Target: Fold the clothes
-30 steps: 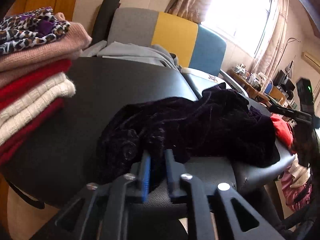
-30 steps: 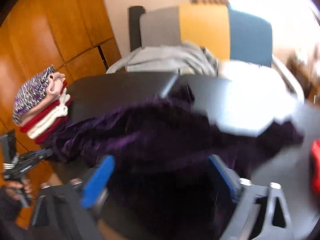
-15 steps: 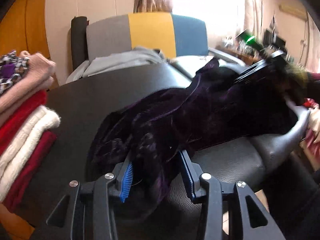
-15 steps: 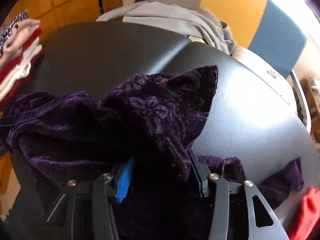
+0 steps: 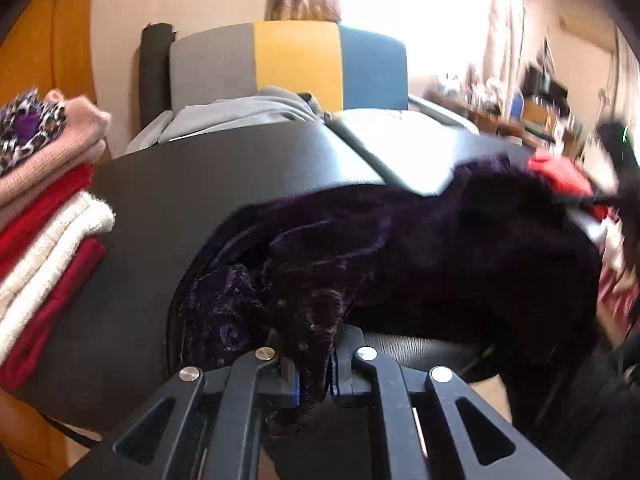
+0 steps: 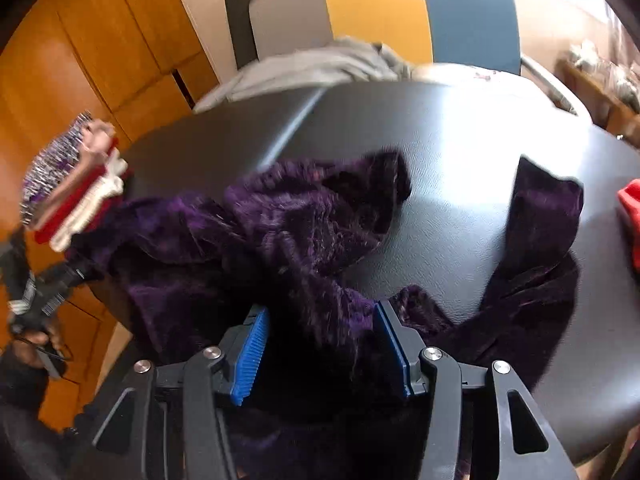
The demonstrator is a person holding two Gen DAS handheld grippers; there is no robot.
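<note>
A dark purple velvet garment (image 5: 400, 248) lies crumpled across the black table (image 5: 200, 200). My left gripper (image 5: 314, 376) is shut on a fold of it at the table's near edge. In the right wrist view the same garment (image 6: 288, 224) spreads from left to right, with a sleeve (image 6: 540, 232) lying off to the right. My right gripper (image 6: 322, 354) stands open, its blue pads (image 6: 252, 356) wide apart with a thick bunch of the velvet between them. The left gripper (image 6: 36, 292) shows blurred at the far left, held by a hand.
A stack of folded knitwear (image 5: 44, 216) sits at the table's left end. A red garment (image 5: 560, 172) lies at the right end. Behind the table (image 6: 440, 140) stands a grey, yellow and blue chair (image 5: 296, 60) with grey clothing (image 5: 240, 116) on it.
My left gripper closed onto the velvet fold that lay between its pads. The right gripper narrowed from wide open around the garment, and the cloth has been drawn out sideways, baring a sleeve.
</note>
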